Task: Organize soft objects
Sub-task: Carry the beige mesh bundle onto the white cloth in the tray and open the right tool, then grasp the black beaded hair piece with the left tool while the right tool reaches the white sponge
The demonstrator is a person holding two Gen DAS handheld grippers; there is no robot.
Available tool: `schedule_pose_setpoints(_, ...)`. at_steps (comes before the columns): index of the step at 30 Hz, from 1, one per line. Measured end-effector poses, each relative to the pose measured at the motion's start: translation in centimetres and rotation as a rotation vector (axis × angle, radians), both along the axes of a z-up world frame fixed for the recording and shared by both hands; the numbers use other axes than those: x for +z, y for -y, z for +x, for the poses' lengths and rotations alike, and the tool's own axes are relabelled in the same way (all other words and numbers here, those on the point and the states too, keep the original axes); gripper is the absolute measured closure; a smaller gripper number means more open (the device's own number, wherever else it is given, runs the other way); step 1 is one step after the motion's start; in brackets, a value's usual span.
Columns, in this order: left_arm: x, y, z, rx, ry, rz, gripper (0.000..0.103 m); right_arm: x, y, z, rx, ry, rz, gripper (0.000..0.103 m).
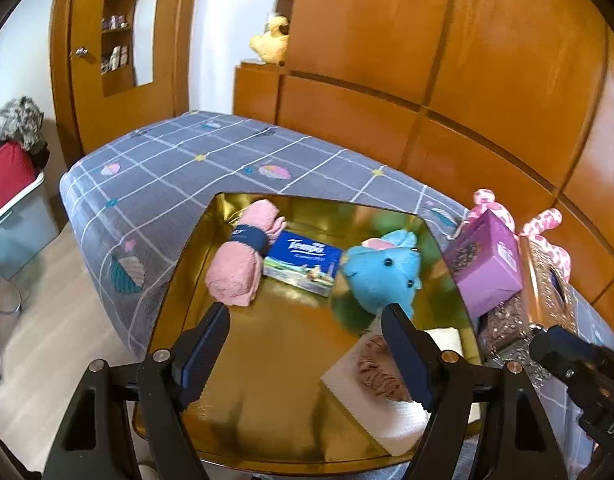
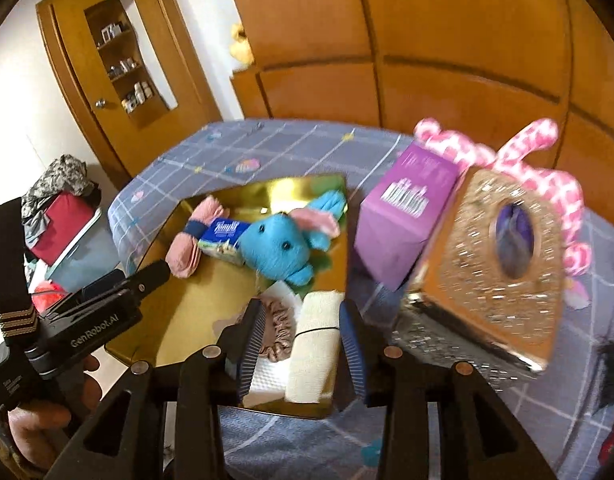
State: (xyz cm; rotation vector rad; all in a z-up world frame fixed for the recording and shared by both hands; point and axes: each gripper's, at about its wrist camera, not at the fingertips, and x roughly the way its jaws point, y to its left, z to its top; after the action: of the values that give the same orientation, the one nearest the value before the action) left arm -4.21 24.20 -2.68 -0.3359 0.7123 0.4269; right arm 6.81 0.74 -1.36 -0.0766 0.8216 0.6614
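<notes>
Gold tray [image 1: 267, 380] is sitting on the grey checked bedspread [image 1: 167, 160] of a bed, at its near end. Lying in the tray: rolled pink towel [image 1: 243, 256] with a dark band, at the far left corner; blue tissue pack [image 1: 303, 262] just beside it, touching; blue plush toy [image 1: 381, 272] toward the far right edge. At the near right corner a white paper towel [image 1: 387, 412] is lying flat with a brown scrunchie [image 1: 377, 372] on it, and a white rolled cloth [image 2: 313, 344] is lying beside the scrunchie.

Left gripper [image 1: 307, 328] is hovering over the tray's near middle, jaws standing wide apart and gripping nothing. A hand [image 2: 39, 420] is holding its handle.

Right gripper [image 2: 301, 344] is hanging over the near right corner of the tray. Its jaws are opening slightly; the white rolled cloth is sitting between the fingers, with a gap showing on the left side and the right pad close to or touching the cloth. Cannot tell whether contact remains on that side.

Off the tray, on the bedspread along the tray's right edge: purple box [image 2: 403, 220] leaning tilted against a glittery gold tissue box [image 2: 491, 272], with a pink-and-white plush toy [image 2: 539, 168] behind both, toward the wooden wall panels [image 1: 467, 60].
</notes>
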Motion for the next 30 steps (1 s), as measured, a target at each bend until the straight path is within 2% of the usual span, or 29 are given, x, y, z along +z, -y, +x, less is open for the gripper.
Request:
schedule_pose_setpoints(7,1.2,2.6,-0.1,-0.080,0.024,0.039,0.024,1.6,2.5,-2.0,-0.048,0.142,-0.043,0.062)
schedule_pose_setpoints(10,1.5,3.9,-0.3,-0.124,0.031,0.055,0.024,1.9,4.3,-2.2,-0.082,0.166,-0.049,0.061)
schedule_pose_setpoints(22,2.2,9.2,0.0,-0.290,0.036,0.094,0.024,1.1,14.3,-0.4,-0.324,0.144,-0.071,0.059)
schedule_pose_setpoints(30,2.8,12.7,0.3,-0.419,0.054,0.115,0.024,0.1,23.9,1.1,-0.541,0.073,-0.078,0.059)
